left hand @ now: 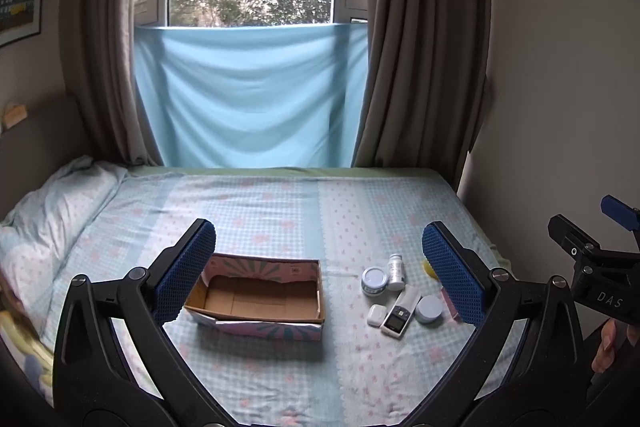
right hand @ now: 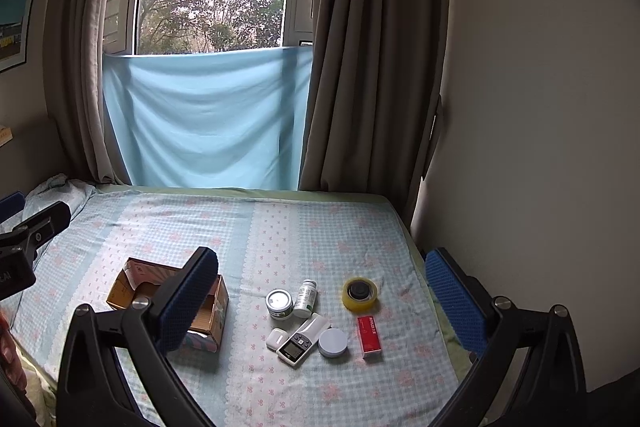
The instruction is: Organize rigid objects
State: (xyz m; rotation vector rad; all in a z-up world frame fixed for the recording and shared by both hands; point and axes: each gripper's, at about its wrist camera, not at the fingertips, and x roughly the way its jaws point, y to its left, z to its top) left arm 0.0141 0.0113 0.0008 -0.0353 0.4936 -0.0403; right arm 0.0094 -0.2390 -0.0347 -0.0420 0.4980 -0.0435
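An open, empty cardboard box (left hand: pixel 260 297) lies on the bed; it also shows in the right wrist view (right hand: pixel 208 311). To its right lies a cluster: a round tin (right hand: pixel 278 303), a white pill bottle (right hand: pixel 305 298), a white earbud case (right hand: pixel 277 339), a small remote-like device (right hand: pixel 298 345), a pale round lid (right hand: pixel 333 342), a red box (right hand: pixel 369 337) and a yellow tape roll (right hand: pixel 360 293). My left gripper (left hand: pixel 320 275) is open and empty, held above the bed. My right gripper (right hand: pixel 324 303) is open and empty, above the cluster.
The bed (left hand: pixel 280 203) has a checked blue sheet, with a pillow (left hand: pixel 52 203) at the left. A window with brown curtains (left hand: pixel 420 47) and a blue cloth (left hand: pixel 248 95) stands behind. A wall (right hand: pixel 540 107) runs along the bed's right edge.
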